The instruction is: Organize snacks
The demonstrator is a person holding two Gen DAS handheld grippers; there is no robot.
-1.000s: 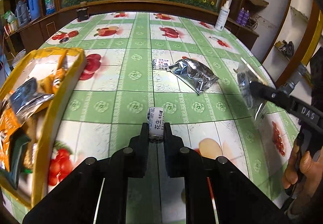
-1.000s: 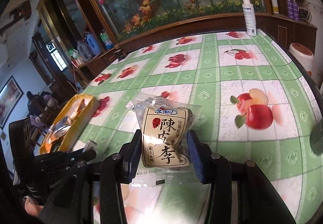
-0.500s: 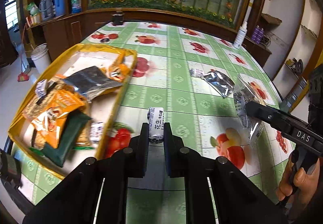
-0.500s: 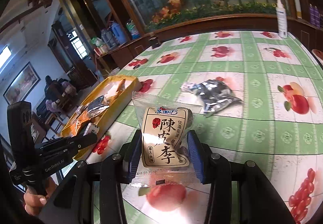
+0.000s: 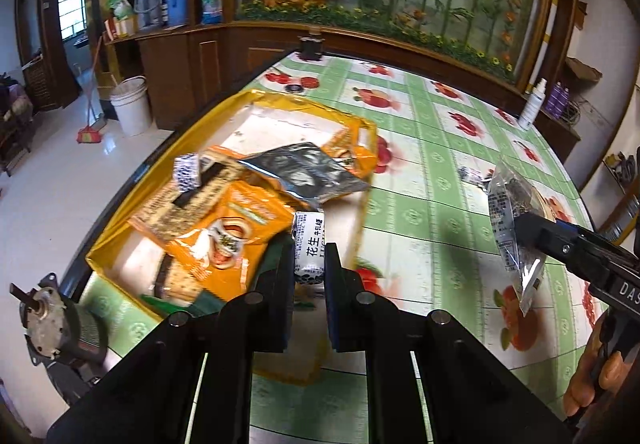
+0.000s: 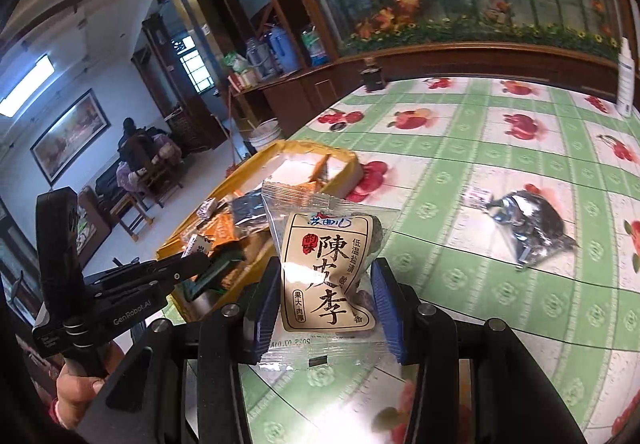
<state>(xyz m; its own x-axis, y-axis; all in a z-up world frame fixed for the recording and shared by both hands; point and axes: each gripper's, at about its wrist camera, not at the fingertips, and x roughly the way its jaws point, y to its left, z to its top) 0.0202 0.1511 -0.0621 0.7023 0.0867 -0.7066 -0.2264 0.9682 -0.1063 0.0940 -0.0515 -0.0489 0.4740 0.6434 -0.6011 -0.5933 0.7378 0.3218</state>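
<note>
Nearest in the left wrist view, my left gripper (image 5: pixel 309 264) is clenched on a small white candy roll (image 5: pixel 308 248) printed with dark characters; the roll stands upright between the pads, over the near edge of the yellow tray (image 5: pixel 120 222). In the right wrist view, my right gripper (image 6: pixel 326 294) grasps a clear snack packet (image 6: pixel 324 268) with a cream label, held upright above the green checked tablecloth (image 6: pixel 460 264), just right of the tray. The left gripper (image 6: pixel 188 264) shows at lower left of that view, with my hand (image 6: pixel 76 394) on its handle. Beyond, the tray holds orange packets (image 5: pixel 224 232), a silver pouch (image 5: pixel 304 172), a dark green packet (image 6: pixel 218 270) and a small blue-and-white wrapped piece (image 5: pixel 186 172). Farther right on the cloth, well apart from the tray, lies a crumpled silver bag (image 6: pixel 528 228) with a small white packet (image 6: pixel 476 197) touching its left end. At the table's far edge stand a white spray bottle (image 5: pixel 532 104) and a dark jar (image 5: pixel 311 46).
</note>
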